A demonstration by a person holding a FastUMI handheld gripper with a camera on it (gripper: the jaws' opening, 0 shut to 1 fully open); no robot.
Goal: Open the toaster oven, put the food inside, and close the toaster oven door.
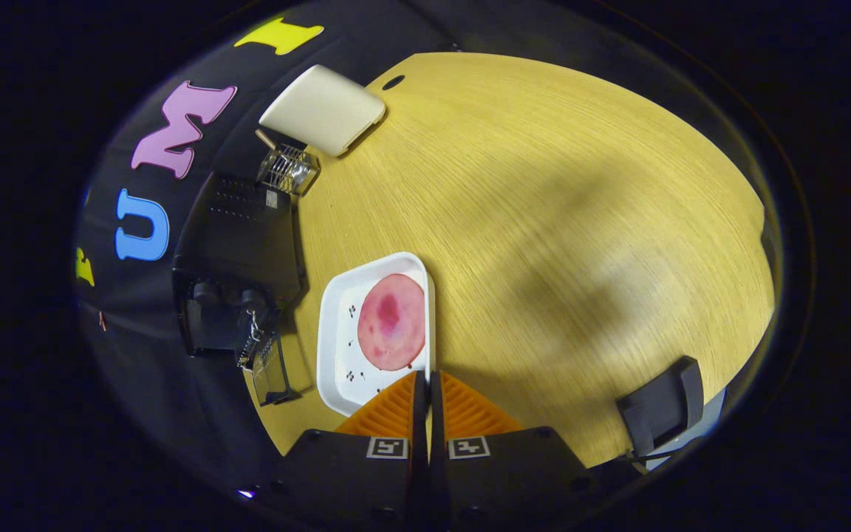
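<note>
A round pink slice of food lies on a white tray just ahead of my fingers. My gripper is shut, with the tray's near rim pinched between the two fingertips. Beside the tray stands the black toaster oven, with two knobs on its front. Its glass door hangs open next to the tray. The oven's inside is hidden from here.
The wooden table stretches beyond the tray. Past the oven sit a small wire rack and a cream flat box. A black object sits at the table's edge on the side away from the oven.
</note>
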